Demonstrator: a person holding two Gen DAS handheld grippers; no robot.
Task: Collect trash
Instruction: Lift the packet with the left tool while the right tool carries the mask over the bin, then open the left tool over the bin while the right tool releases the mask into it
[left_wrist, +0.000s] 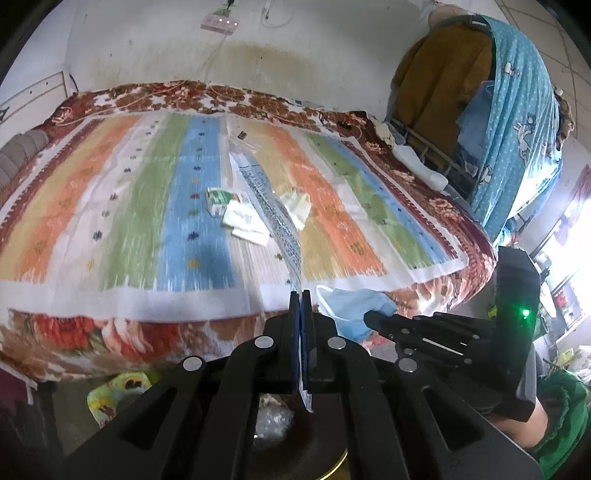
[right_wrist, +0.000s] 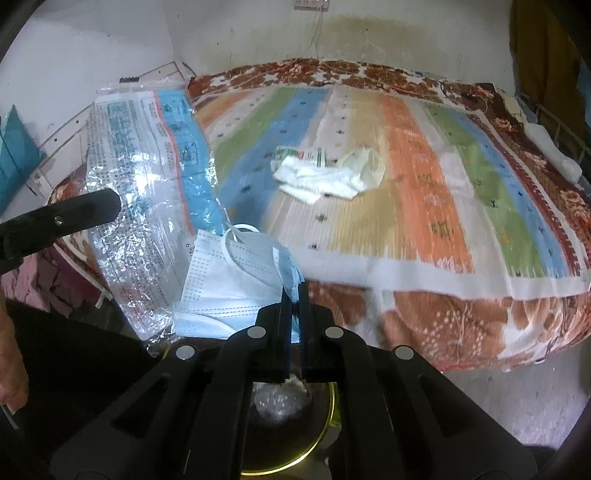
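1. Left gripper (left_wrist: 301, 295): fingers pressed together, pinching the near end of a clear printed plastic wrapper (left_wrist: 273, 210). In the left wrist view the wrapper runs edge-on, up and away from the fingers.
2. Right wrist view shows the same wrapper (right_wrist: 144, 192) face-on at the left: crinkled, with blue and orange print, hanging in the air off the near-left side of the bed.
3. Right gripper (right_wrist: 293, 295): fingers clamped on a corner of a blue and white face mask (right_wrist: 236, 280). The mask fans out to the left of the fingers, ear loop on top, and overlaps the wrapper's lower edge.
4. In the left wrist view the mask (left_wrist: 354, 310) sits just right of the left fingers, with the right gripper's body behind it.
5. Both grippers sit near each other, over a round bin with a gold rim (right_wrist: 321, 446) on the floor at the near side of the bed. There is crumpled pale trash inside (right_wrist: 280, 398).
6. On the striped bedspread (right_wrist: 424, 192), mid-bed: a green and white carton (left_wrist: 218, 199), white tissues (left_wrist: 243, 221) touching its near-right side, and a cream crumpled glove or bag (left_wrist: 297, 206) just right of those; I cannot tell which.
7. A blue patterned cloth (left_wrist: 517, 122) hangs at the far right, over a rack.
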